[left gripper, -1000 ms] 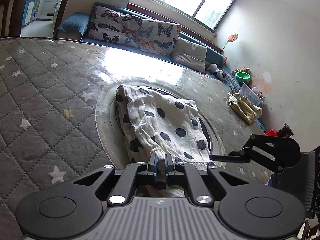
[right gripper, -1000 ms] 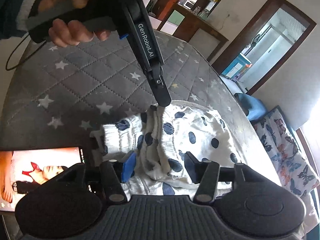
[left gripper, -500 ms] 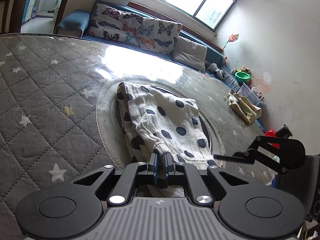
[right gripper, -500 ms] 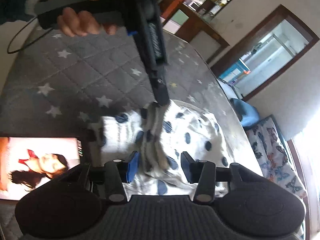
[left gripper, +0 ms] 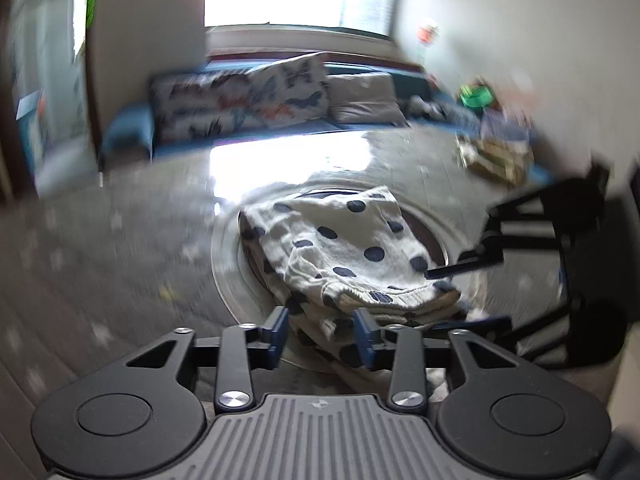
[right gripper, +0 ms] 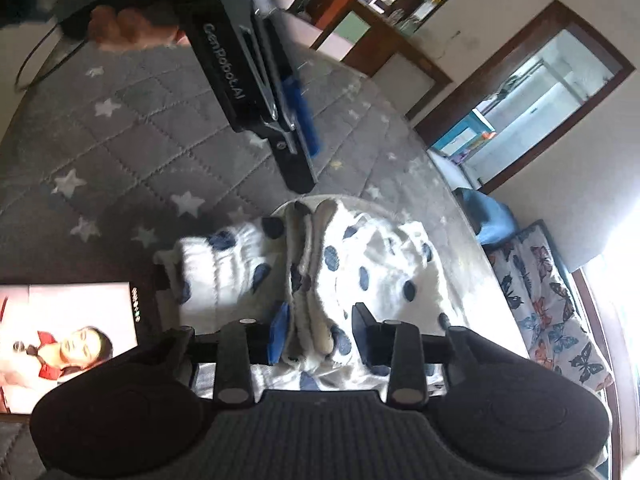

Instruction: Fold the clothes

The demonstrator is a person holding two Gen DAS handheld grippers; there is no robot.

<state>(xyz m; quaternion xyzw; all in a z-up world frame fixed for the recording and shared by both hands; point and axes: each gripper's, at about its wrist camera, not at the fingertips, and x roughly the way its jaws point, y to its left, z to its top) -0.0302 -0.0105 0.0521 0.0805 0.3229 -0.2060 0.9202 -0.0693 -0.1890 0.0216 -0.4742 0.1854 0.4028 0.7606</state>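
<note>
At the centre of the left wrist frame, a white garment (left gripper: 344, 256) with dark blue dots, lying folded and bunched on a round glass turntable (left gripper: 224, 268) set into the grey star-quilted tabletop (left gripper: 100, 264), with the left gripper (left gripper: 322, 330) at lower centre spread wide, pads apart on either side of the cloth's near edge and nothing pinched. At right of that frame, the right gripper (left gripper: 468, 292), seen side-on against the garment's right edge; in its own view (right gripper: 316, 334) at lower centre, spread open astride a thick fold, not closed on it. At lower left there, a lit phone screen (right gripper: 68, 340); at upper left, a hand (right gripper: 132, 32) gripping the left tool.
</note>
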